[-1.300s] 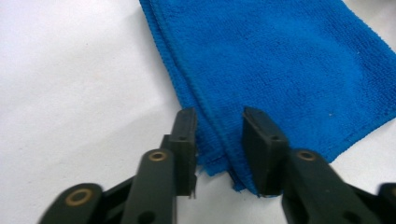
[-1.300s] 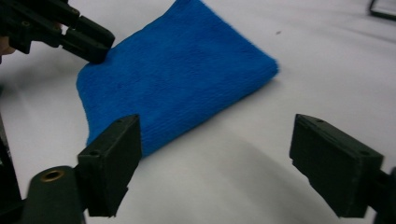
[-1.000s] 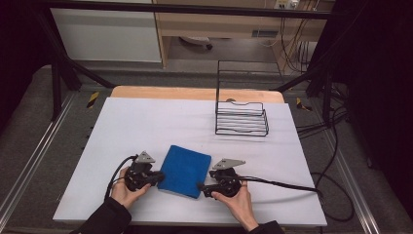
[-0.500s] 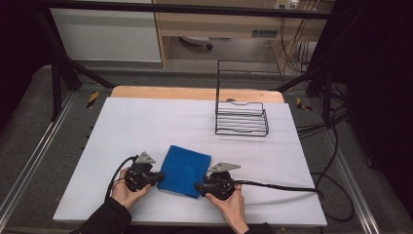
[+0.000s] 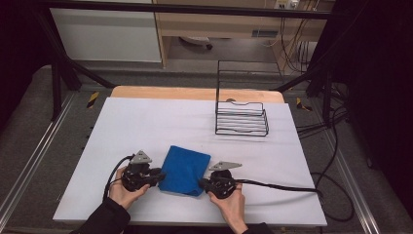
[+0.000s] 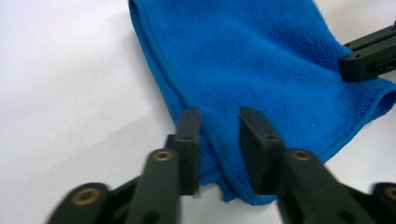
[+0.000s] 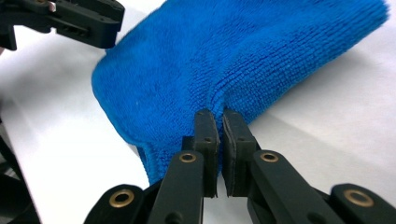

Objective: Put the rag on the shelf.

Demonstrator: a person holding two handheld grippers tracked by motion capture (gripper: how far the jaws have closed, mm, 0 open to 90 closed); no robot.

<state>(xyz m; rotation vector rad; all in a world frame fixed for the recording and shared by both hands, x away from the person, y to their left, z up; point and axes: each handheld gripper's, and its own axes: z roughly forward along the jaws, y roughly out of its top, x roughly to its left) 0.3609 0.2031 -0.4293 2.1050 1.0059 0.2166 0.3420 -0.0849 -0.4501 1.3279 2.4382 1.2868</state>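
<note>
Blue cloth (image 5: 185, 170) lies folded at the near middle of the white worktop (image 5: 146, 126), between both tools: right tool (image 7: 219, 122) just clenched, pinching its right edge; left tool (image 6: 219, 122) just opening, jaws loosely straddling the left edge

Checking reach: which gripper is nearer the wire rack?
Right. The right gripper sits at the cloth's corner, below the rack; the left gripper is farther left.
</note>
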